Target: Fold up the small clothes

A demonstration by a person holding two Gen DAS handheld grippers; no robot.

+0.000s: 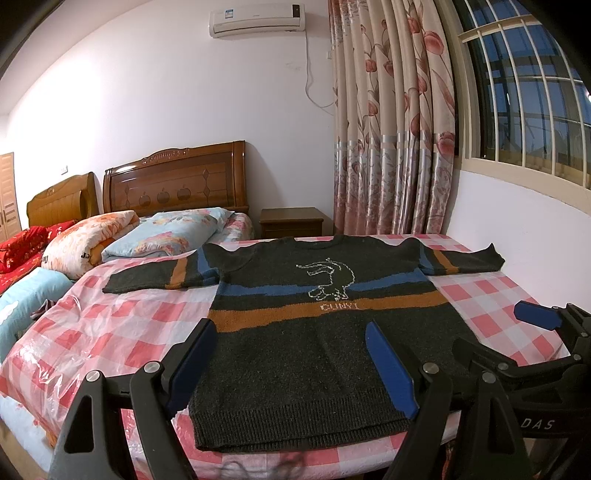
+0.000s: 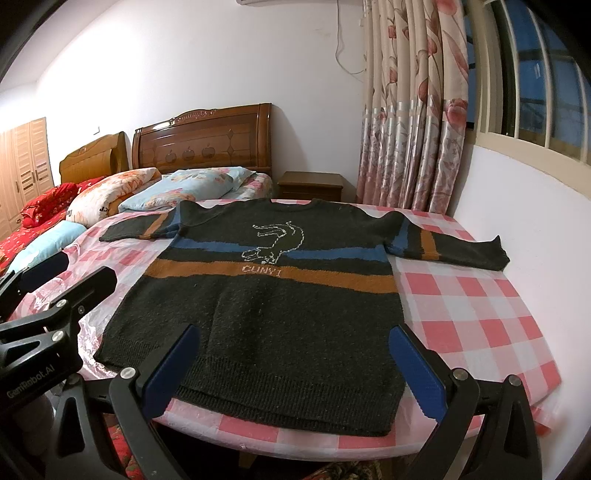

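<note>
Nearest to me, my left gripper (image 1: 291, 362) stood with its blue-padded jaws spread wide over the hem of the dark charcoal knitted sweater (image 1: 314, 347), with nothing clamped between them. My right gripper (image 2: 295, 365) was likewise wide open and empty above the same ribbed hem, a little further along it. In the left wrist view the right gripper showed at the right edge, beside the sweater's side.

The sweater lay flat and face up on the table (image 2: 480, 332), which was covered by a pink and white checked cloth under clear plastic film. Its hem was towards me and its neck away from me, and both sleeves were stretched out sideways. A blue stripe and an orange-brown stripe crossed the chest and each sleeve, with a pale outlined animal figure and a short line of letters in the middle.

Beyond the table was a bed with a carved brown wooden headboard (image 1: 177, 177), piled with folded floral quilts and red bedding. A small wooden nightstand (image 1: 291, 221) stood next to it, then long floral curtains (image 1: 391, 122) and a barred window (image 1: 524, 81). High on the white wall hung a white air conditioner (image 1: 256, 18).
</note>
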